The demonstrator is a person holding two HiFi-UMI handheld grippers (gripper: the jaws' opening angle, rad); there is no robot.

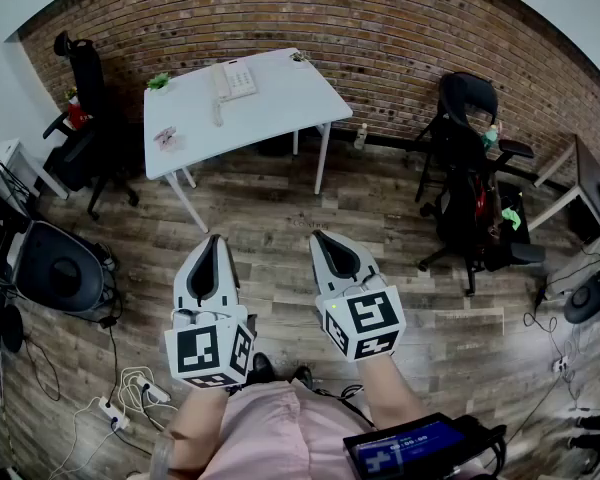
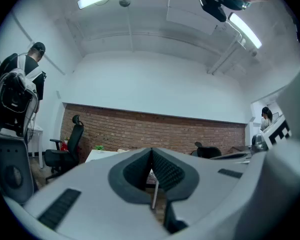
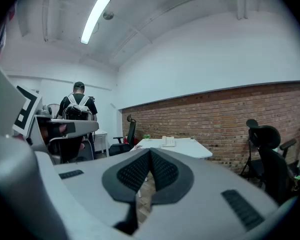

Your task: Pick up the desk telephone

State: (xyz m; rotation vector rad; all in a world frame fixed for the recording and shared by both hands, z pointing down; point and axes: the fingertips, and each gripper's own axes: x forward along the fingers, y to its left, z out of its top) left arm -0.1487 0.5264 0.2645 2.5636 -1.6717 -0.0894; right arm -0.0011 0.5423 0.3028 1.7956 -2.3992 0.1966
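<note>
The desk telephone [image 1: 234, 79] lies on the white surface [image 1: 290, 103] near the brick wall [image 1: 380, 28], well apart from both grippers. The left gripper [image 1: 213, 240] and the right gripper [image 1: 321, 236] are both closed and empty. I think jaws that open too late can push the telephone across the surface, and a grasp on one edge can let it tip and slip. No writing is readable; the blue screen [image 1: 410, 446] is too small.
</note>
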